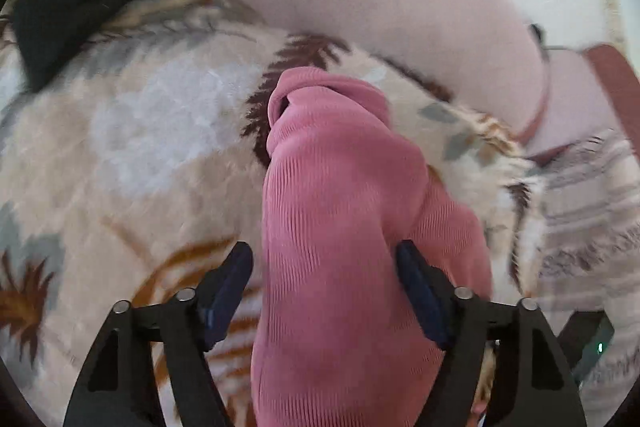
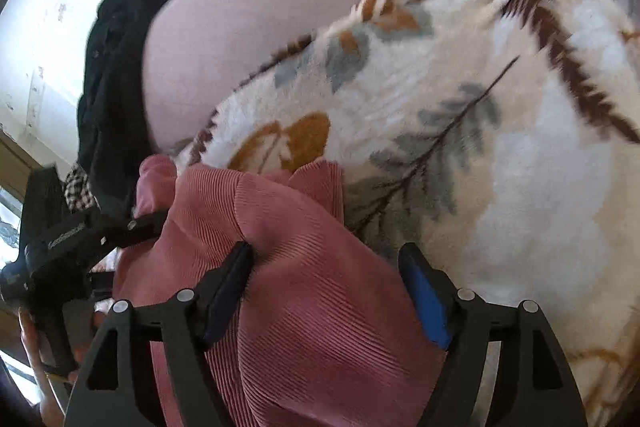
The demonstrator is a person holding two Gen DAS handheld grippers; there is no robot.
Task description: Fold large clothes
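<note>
Garment: pink ribbed knit top [image 1: 340, 227], bunched into a thick roll that lies on a fleece blanket with a leaf print [image 1: 152, 131]
Left gripper [image 1: 325, 297]: fingers spread wide on either side of the pink roll, the blue pads [image 1: 420, 303] at its flanks; whether they press the cloth cannot be told
Right gripper [image 2: 326, 297]: fingers apart over the same top, left pad [image 2: 230, 291] touching a fold, right pad beside the cloth's edge with blanket showing behind it
Position: top sits near the blanket's edge, where a pale pink sheet [image 2: 248, 15] begins
Black garment [image 2: 114, 95]: draped over the sheet's far edge, apart from the pink top
Other tool: left gripper's black body shows at the left rim of the right wrist view, held by a hand [image 2: 34, 343]
Sharpness: both views blurred
</note>
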